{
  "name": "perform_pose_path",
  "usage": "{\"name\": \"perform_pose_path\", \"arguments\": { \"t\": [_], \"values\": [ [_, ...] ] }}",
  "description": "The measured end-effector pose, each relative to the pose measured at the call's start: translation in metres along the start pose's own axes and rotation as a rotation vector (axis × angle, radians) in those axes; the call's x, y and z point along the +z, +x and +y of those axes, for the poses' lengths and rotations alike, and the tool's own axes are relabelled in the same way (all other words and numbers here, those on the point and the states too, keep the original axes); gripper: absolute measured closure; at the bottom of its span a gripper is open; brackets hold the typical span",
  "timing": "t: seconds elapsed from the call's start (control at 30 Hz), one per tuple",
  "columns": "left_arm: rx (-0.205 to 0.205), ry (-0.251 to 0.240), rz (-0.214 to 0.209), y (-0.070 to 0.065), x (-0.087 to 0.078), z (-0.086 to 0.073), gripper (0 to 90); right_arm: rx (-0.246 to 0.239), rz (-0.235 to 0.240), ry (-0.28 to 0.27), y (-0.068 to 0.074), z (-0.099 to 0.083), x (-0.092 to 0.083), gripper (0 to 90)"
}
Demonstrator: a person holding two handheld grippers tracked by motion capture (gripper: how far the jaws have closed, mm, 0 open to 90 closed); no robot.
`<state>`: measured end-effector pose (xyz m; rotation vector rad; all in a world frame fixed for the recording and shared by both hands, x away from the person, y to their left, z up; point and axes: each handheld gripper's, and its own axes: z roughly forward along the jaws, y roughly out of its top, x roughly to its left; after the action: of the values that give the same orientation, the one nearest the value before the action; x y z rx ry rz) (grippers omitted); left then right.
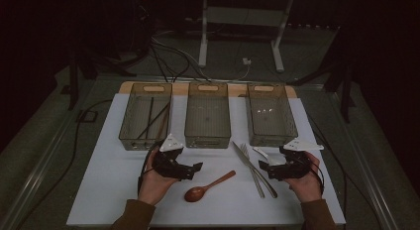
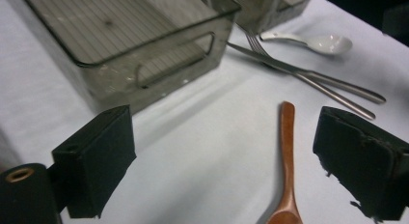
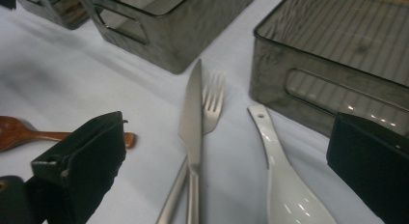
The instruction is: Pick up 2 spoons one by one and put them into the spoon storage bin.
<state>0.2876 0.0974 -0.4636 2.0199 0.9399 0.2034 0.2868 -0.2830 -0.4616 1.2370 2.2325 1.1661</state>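
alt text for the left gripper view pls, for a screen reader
The left gripper hangs over a white table with its jaws open on either side of a wooden spoon without touching it. Behind lie a knife and fork, a white spoon and a clear grey bin.

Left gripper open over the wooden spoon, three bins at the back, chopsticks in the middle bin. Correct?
Not quite: in the high view the chopsticks lie in the left bin, not the middle bin. The left gripper is open by the wooden spoon.
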Motion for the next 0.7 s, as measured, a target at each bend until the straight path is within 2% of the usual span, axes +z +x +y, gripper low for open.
{"name": "perform_pose_path", "arguments": {
  "t": [0.2,0.4,0.63,0.7],
  "values": [
    [0.0,0.03,-0.014,-0.006,0.01,-0.003,15.5,0.021,-0.018,-0.014,-0.007,-0.001,-0.005,0.1],
    [0.021,0.075,-0.013,-0.013,0.019,-0.006,17.6,0.029,-0.022,-0.019,-0.011,-0.001,-0.007,0.1],
    [0.051,0.123,-0.014,-0.021,0.032,-0.012,26.5,0.033,-0.023,-0.021,-0.011,-0.001,-0.008,0.1],
    [0.056,0.132,-0.025,-0.023,0.034,-0.013,29.0,0.034,-0.026,-0.023,-0.012,-0.001,-0.009,0.1]
  ]
}}
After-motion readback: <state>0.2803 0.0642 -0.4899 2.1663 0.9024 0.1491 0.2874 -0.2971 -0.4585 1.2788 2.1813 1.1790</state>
